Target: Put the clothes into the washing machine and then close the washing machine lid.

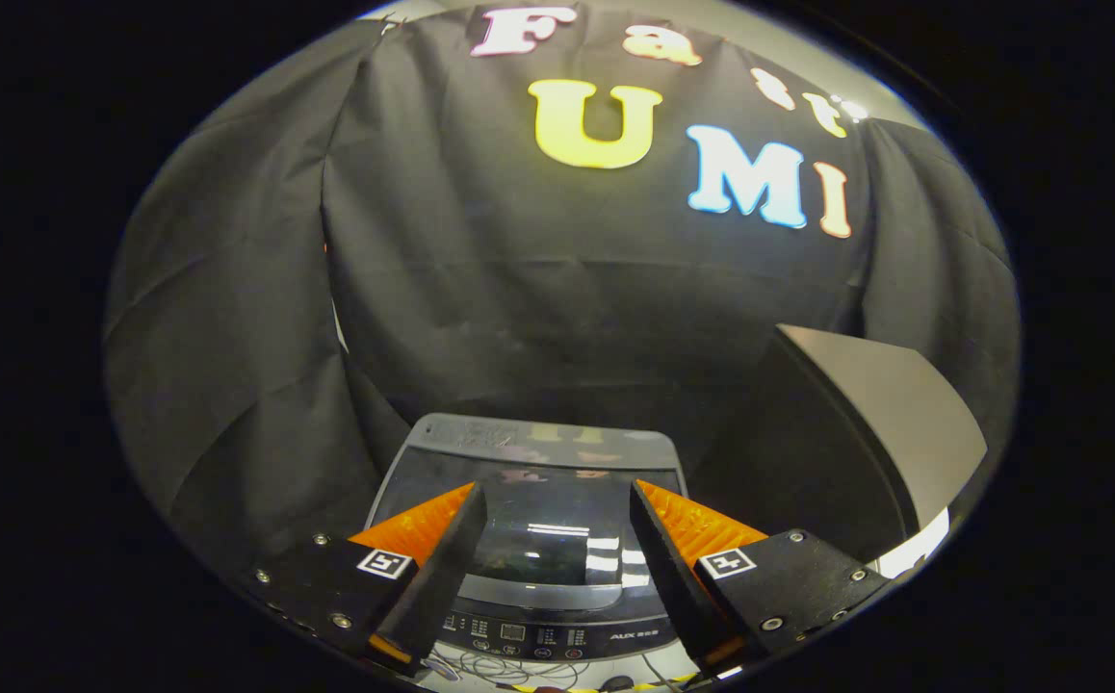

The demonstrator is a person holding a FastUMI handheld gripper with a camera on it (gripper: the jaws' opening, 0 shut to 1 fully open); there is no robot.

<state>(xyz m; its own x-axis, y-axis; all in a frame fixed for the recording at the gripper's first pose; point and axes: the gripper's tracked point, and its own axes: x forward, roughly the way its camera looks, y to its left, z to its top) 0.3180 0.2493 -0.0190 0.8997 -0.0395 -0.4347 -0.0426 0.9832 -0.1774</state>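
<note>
A hand-held gripper (552, 500) looks down from above onto a top-loading washing machine (529, 525) inside a booth hung with black cloth (480, 289). The gripper's two fingers (437, 568), black with orange ribbed backs, rise from about 7 and 5 o'clock and point toward the centre; the jaws stand wide apart with nothing held between them. Each finger base carries a small black-and-white square marker (384, 564).

The washing machine sits directly under and between the fingers, at 6 o'clock. Its lid (557, 525) is down and lies flat: a dark, glossy glass panel in a grey frame, catching pale reflections of overhead light. Through the glass the drum is too dark to tell what is inside. The control panel (548, 635) (a dark strip with small buttons and a display) runs along the machine's near edge, just below the fingertips.

At about 4 o'clock, well to the right of the machine, a tan board (890, 414) leans at an angle against the cloth. Thin cables (490, 666) lie on the pale floor at 6 o'clock, nearer than the machine.
</note>
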